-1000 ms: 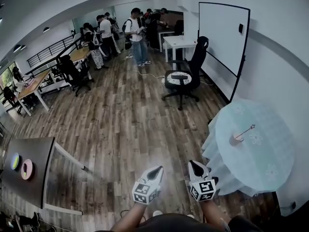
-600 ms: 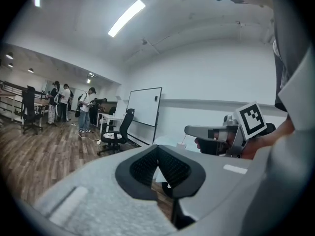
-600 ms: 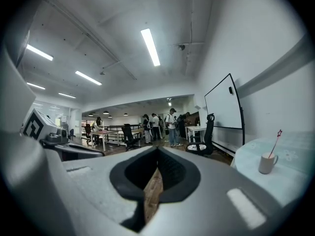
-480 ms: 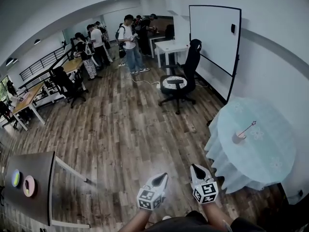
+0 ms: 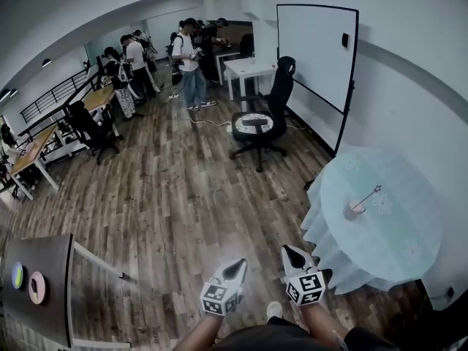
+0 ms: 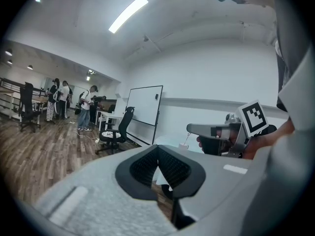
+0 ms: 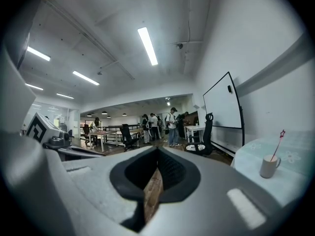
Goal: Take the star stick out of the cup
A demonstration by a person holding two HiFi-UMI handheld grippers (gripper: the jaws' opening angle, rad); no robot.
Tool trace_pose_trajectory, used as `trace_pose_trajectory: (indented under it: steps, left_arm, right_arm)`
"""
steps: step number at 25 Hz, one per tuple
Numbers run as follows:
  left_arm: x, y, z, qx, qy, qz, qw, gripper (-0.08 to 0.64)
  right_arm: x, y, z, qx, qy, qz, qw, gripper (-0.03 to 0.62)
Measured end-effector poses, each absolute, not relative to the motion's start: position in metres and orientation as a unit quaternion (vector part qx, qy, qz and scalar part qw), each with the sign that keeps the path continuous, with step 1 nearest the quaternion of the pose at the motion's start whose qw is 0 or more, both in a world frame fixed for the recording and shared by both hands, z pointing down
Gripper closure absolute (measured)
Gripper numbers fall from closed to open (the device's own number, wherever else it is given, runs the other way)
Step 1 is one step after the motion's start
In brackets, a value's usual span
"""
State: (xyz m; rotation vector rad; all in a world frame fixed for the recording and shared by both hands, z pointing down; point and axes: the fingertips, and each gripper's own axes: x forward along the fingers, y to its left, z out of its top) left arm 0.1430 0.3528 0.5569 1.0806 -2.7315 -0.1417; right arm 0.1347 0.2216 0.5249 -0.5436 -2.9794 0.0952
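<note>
A pale cup [image 5: 354,211] stands on the round table with a light blue cloth [image 5: 395,247] at the right. The thin star stick [image 5: 368,197] leans out of the cup toward the upper right. In the right gripper view the cup [image 7: 268,166] and the star stick [image 7: 278,143] show at the far right. Both grippers are held low in front of the person, well short of the table. My left gripper [image 5: 235,269] [image 6: 158,149] is shut and holds nothing. Beside it, my right gripper [image 5: 294,255] [image 7: 157,151] is shut and also holds nothing.
A black office chair [image 5: 256,126] stands on the wood floor before a whiteboard [image 5: 316,53]. Several people [image 5: 186,57] stand by desks at the back. A dark table [image 5: 44,258] with coloured discs is at the lower left.
The head view has swung a little, so the chair and people sit further left. Both grippers keep the same low, shut pose. The stick stays in the cup.
</note>
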Motion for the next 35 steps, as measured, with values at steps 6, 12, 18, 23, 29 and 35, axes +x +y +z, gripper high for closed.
trace_pose_trajectory:
  steps: [6,12,18,23,29,35]
  left_arm:
    - [0.101,0.325,0.545,0.361,-0.927,-0.042,0.095,0.555]
    - [0.059,0.292,0.541,0.354,-0.929,-0.041,0.098,0.555]
    - [0.027,0.258,0.542,0.351,-0.931,-0.026,0.093,0.555]
    - [0.012,0.236,0.543,0.348,-0.932,-0.022,0.096,0.555]
    - [-0.007,0.221,0.544,0.347,-0.931,-0.026,0.11,0.555]
    - [-0.03,0.203,0.551,0.362,-0.925,-0.022,0.113,0.555]
  right_arm:
    - [0.093,0.195,0.517,-0.188,-0.98,0.033,0.051,0.589]
    - [0.056,0.164,0.517,-0.203,-0.977,0.029,0.051,0.589]
    - [0.023,0.128,0.518,-0.209,-0.976,0.035,0.051,0.589]
    - [0.007,0.105,0.521,-0.221,-0.973,0.045,0.051,0.589]
    - [-0.014,0.101,0.513,-0.238,-0.969,0.043,0.042,0.589]
    - [-0.034,0.091,0.519,-0.232,-0.971,0.045,0.048,0.589]
